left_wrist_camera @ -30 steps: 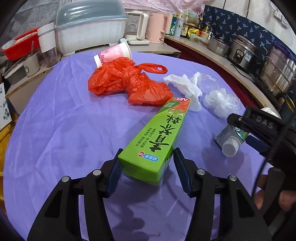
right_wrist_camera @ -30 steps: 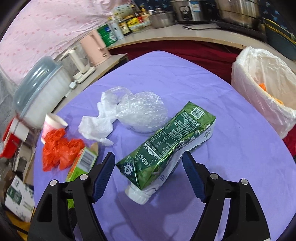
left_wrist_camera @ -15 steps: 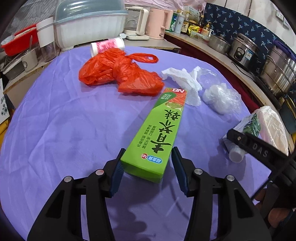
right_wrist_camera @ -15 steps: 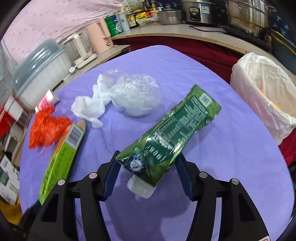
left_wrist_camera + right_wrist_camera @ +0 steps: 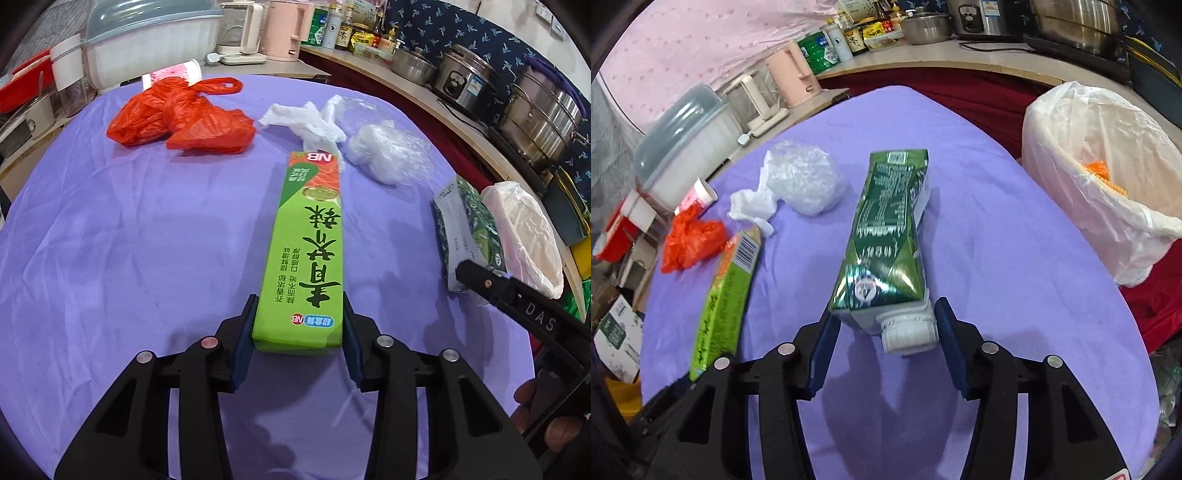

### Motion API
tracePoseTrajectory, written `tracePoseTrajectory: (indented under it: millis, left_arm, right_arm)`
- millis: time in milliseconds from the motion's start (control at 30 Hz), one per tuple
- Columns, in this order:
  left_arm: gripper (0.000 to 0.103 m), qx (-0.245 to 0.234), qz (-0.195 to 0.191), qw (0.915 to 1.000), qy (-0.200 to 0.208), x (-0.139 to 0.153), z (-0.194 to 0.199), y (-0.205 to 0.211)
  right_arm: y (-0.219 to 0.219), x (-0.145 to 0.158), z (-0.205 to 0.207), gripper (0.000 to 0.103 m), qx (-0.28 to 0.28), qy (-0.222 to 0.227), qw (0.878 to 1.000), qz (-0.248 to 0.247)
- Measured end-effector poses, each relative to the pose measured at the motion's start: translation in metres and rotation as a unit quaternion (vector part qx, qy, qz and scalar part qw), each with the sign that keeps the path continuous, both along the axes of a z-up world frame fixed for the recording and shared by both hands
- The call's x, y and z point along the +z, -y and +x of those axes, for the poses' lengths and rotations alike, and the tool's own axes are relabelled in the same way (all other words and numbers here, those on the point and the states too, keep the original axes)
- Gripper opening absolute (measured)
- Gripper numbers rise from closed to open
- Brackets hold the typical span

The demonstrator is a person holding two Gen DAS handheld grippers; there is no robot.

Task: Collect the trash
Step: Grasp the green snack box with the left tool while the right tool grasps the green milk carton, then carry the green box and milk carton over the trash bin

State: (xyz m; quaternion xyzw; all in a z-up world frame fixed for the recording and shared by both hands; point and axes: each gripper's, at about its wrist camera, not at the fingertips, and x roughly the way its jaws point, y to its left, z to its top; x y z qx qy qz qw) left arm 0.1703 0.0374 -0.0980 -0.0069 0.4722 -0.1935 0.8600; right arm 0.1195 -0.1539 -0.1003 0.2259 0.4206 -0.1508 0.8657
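My left gripper [image 5: 298,332] is shut on the near end of a long light-green box [image 5: 308,251], held just above the purple table; the box also shows in the right wrist view [image 5: 727,295]. My right gripper [image 5: 882,339] is shut on the capped end of a crushed dark-green carton [image 5: 886,240], seen in the left wrist view [image 5: 467,229] at the right. A white-lined trash bin [image 5: 1108,184] stands off the table's right edge. A red plastic bag [image 5: 177,118], white tissue [image 5: 306,122], a clear plastic wad [image 5: 388,151] and a pink cup [image 5: 177,74] lie farther back.
The purple-covered table [image 5: 129,229] ends at a curved counter with pots [image 5: 539,114], a rice cooker [image 5: 465,81], kettles [image 5: 284,29] and bottles. A covered dish rack [image 5: 147,48] and red basin stand at the back left. A cardboard box [image 5: 617,332] sits on the floor.
Both grippers have closed fully on their items and lifted them. The green box now points straight ahead, and the carton has swung straight ahead as well.
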Motion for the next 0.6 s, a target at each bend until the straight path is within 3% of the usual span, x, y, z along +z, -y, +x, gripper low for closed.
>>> tracePoseTrajectory:
  millis: [133,200,233,600]
  left_arm:
    - [0.039,0.001,0.006,1.0000,-0.002,-0.001,0.001,0.010]
    - [0.040,0.006,0.006,1.0000,0.001,-0.001,0.002,0.013]
    - [0.040,0.009,0.010,0.9999,0.002,-0.002,0.002,0.015]
    - [0.038,0.021,0.008,0.9997,0.004,0.009,-0.002,0.014]
  right_arm:
    - [0.003,0.002,0.007,0.058,-0.004,0.011,1.000,-0.001]
    - [0.005,0.002,0.008,0.055,-0.009,0.010,1.000,-0.003]
    - [0.007,0.001,0.008,0.047,-0.011,0.010,1.000,-0.001]
    - [0.023,0.014,-0.015,0.044,-0.003,0.027,1.000,0.004]
